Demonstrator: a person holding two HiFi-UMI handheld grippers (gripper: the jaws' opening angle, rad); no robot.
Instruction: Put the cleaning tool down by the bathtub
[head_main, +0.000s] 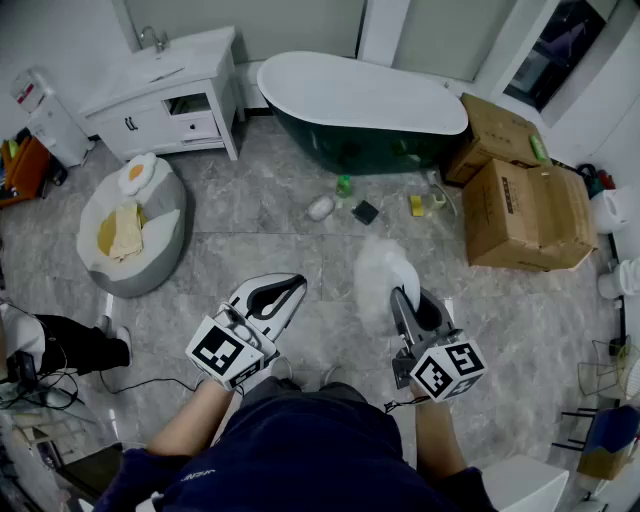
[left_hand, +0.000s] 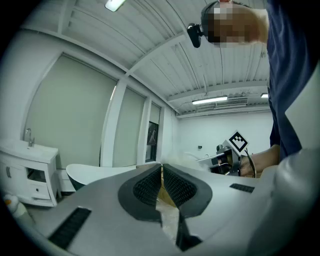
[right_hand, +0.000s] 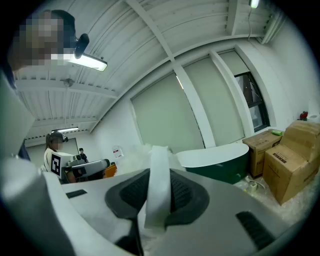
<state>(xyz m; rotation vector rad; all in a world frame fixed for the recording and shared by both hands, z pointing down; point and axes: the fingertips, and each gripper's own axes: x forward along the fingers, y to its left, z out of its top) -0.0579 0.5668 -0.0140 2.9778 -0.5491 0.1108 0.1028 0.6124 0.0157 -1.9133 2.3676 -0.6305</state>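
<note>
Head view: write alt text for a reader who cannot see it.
Seen from above in a bathroom, the right gripper holds a fluffy white cleaning tool over the grey tile floor, short of the green-and-white bathtub. The left gripper is shut and empty beside it; cardboard boxes stand at right.
</note>
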